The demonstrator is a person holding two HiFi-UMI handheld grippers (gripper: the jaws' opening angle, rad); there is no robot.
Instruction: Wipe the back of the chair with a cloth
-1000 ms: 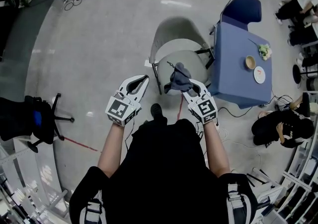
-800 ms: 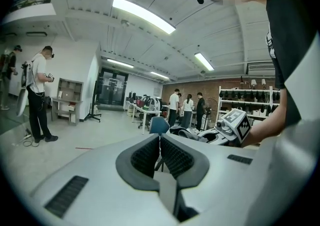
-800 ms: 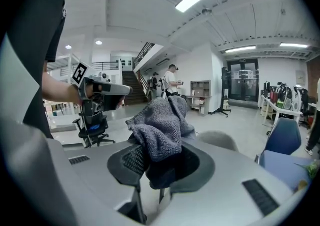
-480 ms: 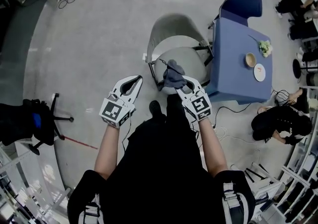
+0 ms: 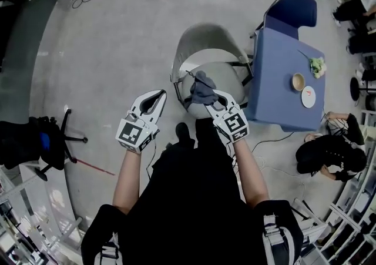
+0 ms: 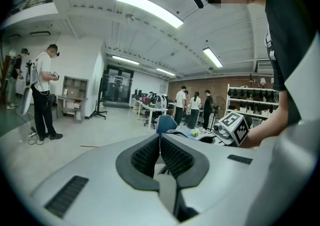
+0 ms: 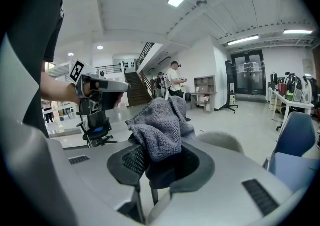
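Grey cloth [image 5: 202, 89] bunched, gripped in clenched jaws of right gripper [image 5: 212, 102], above seat of pale chair [image 5: 205, 37], not on chair back. Left gripper [image 5: 160, 94] jaws pressed together, nothing between. Blue tabletop [image 5: 282, 64] just beside chair.

The cloth [image 5: 202, 87] is dark grey, the chair [image 5: 202, 34] pale grey, the table [image 5: 276, 58] blue. The left gripper [image 5: 160, 93] and right gripper [image 5: 210, 98] are white with black-and-white square markers.

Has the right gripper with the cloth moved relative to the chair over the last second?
Yes, slightly. The right gripper has carried the cloth farther over the seat of the chair, toward its backrest.
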